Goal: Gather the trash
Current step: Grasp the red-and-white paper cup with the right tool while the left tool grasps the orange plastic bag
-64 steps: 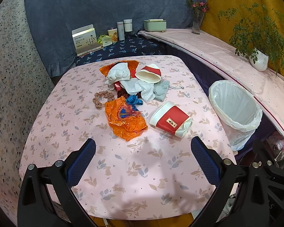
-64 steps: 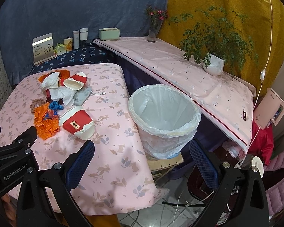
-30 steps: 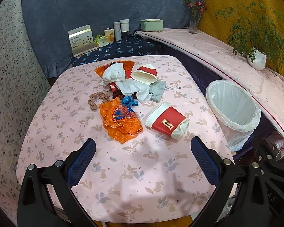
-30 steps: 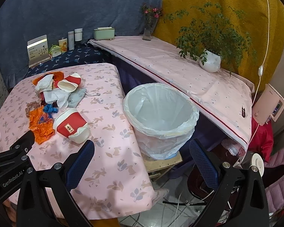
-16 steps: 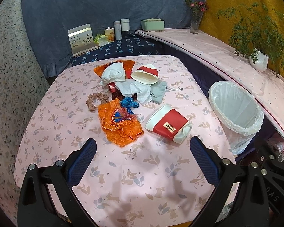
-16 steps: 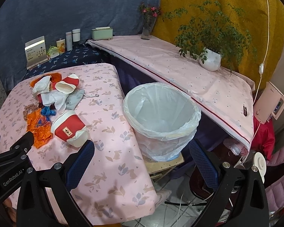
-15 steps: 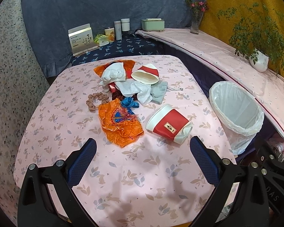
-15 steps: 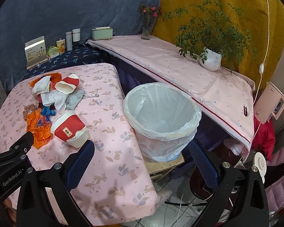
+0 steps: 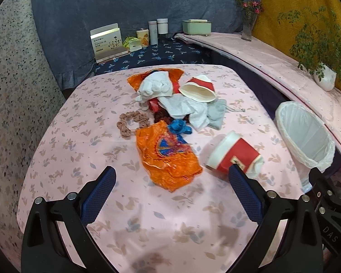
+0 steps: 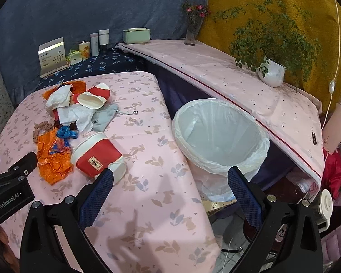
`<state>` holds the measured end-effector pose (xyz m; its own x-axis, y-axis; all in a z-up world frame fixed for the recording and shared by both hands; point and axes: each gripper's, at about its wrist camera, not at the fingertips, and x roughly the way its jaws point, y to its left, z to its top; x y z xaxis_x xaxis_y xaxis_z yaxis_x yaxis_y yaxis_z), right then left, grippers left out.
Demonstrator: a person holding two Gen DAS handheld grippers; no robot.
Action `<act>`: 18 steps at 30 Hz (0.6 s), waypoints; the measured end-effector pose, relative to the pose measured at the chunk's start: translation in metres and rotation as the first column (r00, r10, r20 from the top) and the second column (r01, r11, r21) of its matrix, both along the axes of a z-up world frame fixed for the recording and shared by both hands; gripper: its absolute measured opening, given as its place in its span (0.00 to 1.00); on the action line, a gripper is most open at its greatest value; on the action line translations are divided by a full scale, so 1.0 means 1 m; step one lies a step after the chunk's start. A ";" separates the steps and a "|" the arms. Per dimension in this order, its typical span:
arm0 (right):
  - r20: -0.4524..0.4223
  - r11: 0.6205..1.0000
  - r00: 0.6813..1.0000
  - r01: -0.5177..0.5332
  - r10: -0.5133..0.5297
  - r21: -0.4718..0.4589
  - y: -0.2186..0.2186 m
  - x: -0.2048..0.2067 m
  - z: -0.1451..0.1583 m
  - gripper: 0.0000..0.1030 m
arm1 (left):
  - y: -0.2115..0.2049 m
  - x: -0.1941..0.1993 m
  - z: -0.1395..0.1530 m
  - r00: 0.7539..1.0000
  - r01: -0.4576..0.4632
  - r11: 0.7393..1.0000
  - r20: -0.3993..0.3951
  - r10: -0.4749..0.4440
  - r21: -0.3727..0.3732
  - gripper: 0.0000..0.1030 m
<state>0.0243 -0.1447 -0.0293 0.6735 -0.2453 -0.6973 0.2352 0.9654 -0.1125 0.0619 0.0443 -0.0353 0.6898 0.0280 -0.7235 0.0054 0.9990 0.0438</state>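
I see my left claw (image 9: 171, 190) gaping wide and empty above the desk (image 9: 79, 141); my right claw (image 10: 170, 190) likewise. The trash pile (image 9: 170, 104) sits mid-frame, the red cup (image 9: 233, 157) lower right, the bin (image 10: 218, 136) beside the desk.

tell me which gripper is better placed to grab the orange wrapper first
Left. The left gripper is open and aimed almost straight at the orange wrapper, which lies just ahead between its fingers. The right gripper faces the lined bin, with the wrapper far off to its side.
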 end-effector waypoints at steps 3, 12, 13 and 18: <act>-0.009 1.000 1.000 -0.021 0.021 0.021 0.008 0.011 -0.009 0.93 | 0.009 0.010 -0.008 1.000 0.002 1.000 -0.007 -0.002 0.010 0.92; -0.042 0.996 0.996 -0.076 0.078 0.045 0.031 0.041 -0.032 0.93 | 0.044 0.044 -0.041 0.995 -0.036 0.997 -0.097 0.029 -0.064 0.92; -0.047 0.996 0.996 -0.078 0.080 0.046 0.032 0.045 -0.035 0.93 | 0.048 0.048 -0.044 0.994 -0.040 0.997 -0.104 0.032 -0.074 0.92; -0.070 0.994 0.994 -0.080 0.086 0.080 0.037 0.062 -0.048 0.93 | 0.056 0.065 -0.057 0.989 -0.041 0.992 -0.143 0.024 -0.116 0.92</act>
<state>0.0867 -0.1080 -0.0774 0.6359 -0.1340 -0.7600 0.1474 0.9878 -0.0507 0.1272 0.1000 -0.0920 0.5807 -0.0425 -0.8130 -0.0298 0.9969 -0.0733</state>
